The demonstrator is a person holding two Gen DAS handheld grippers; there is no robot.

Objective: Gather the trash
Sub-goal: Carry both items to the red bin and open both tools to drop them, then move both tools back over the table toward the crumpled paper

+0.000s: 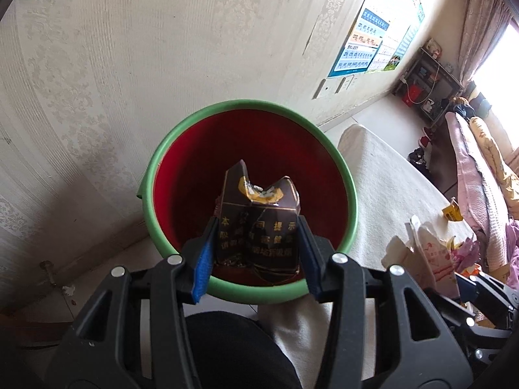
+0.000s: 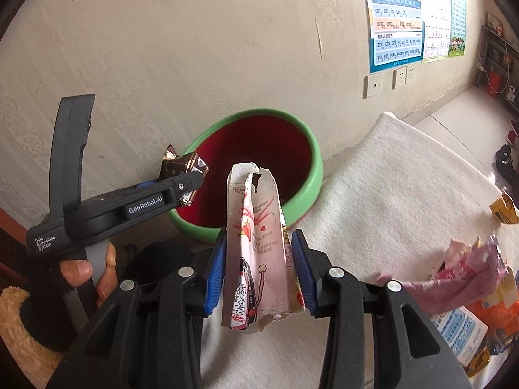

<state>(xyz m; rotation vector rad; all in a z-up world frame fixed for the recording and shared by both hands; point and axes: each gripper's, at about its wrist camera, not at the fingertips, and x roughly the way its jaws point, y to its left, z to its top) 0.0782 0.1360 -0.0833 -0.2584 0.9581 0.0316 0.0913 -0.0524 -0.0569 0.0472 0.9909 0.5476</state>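
A red bin with a green rim point(image 1: 168, 142) point(image 2: 311, 149) stands on the floor against the wall, beside the bed. My left gripper point(image 1: 256, 230) is shut on a crushed dark brown cigarette pack point(image 1: 259, 217) and holds it over the bin's mouth. From the right wrist view the same left gripper point(image 2: 191, 178) shows at the bin's left rim with the pack point(image 2: 181, 165), a hand on its handle. My right gripper point(image 2: 259, 243) is shut on a torn pink and white snack box point(image 2: 256, 243), held above the bed edge just short of the bin.
A white blanket covers the bed point(image 2: 389, 194). More wrappers and boxes point(image 2: 467, 291) lie on it at the right, plus a yellow carton point(image 2: 504, 209). Wallpapered wall, posters point(image 2: 395, 22) and sockets stand behind the bin. A shelf point(image 1: 428, 87) and shoes sit far right.
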